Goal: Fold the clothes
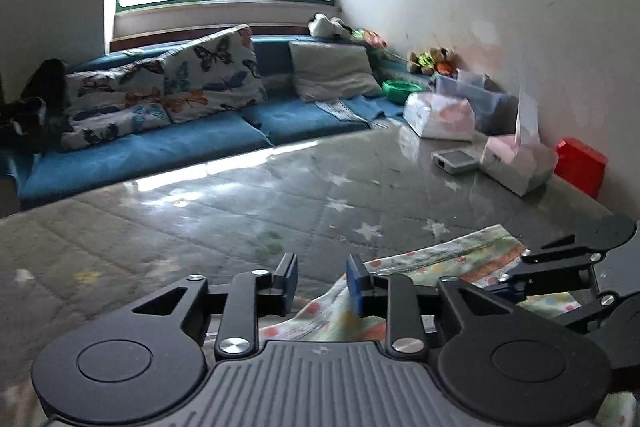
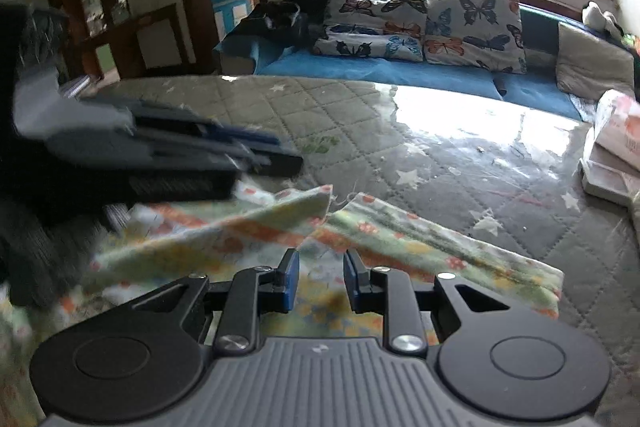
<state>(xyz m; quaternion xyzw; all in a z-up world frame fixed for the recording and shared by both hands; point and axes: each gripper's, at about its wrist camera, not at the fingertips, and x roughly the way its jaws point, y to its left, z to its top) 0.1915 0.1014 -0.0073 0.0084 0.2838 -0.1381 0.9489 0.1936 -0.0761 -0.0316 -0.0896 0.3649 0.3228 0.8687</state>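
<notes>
A pastel floral garment [image 2: 420,243] lies on the grey quilted star-print table [image 2: 360,115], with two folded bands meeting in a shallow V ahead of my right gripper. My right gripper [image 2: 322,281] is open just above the cloth, with nothing between its blue pads. My left gripper [image 1: 322,283] is also open and hovers over the garment's [image 1: 448,255] near-left edge. The right wrist view shows the left gripper [image 2: 286,151] blurred at the left, held by a dark-gloved hand [image 2: 36,251]. In the left wrist view the right gripper [image 1: 516,271] rests over the cloth at the right.
A blue sofa [image 1: 152,151] with butterfly cushions [image 1: 208,75] runs along the table's far side. At the right by the wall are a tissue box [image 1: 516,163], a red box [image 1: 580,167], a small grey device [image 1: 456,159] and plastic bags [image 1: 440,117]. A glossy clear sheet covers the table.
</notes>
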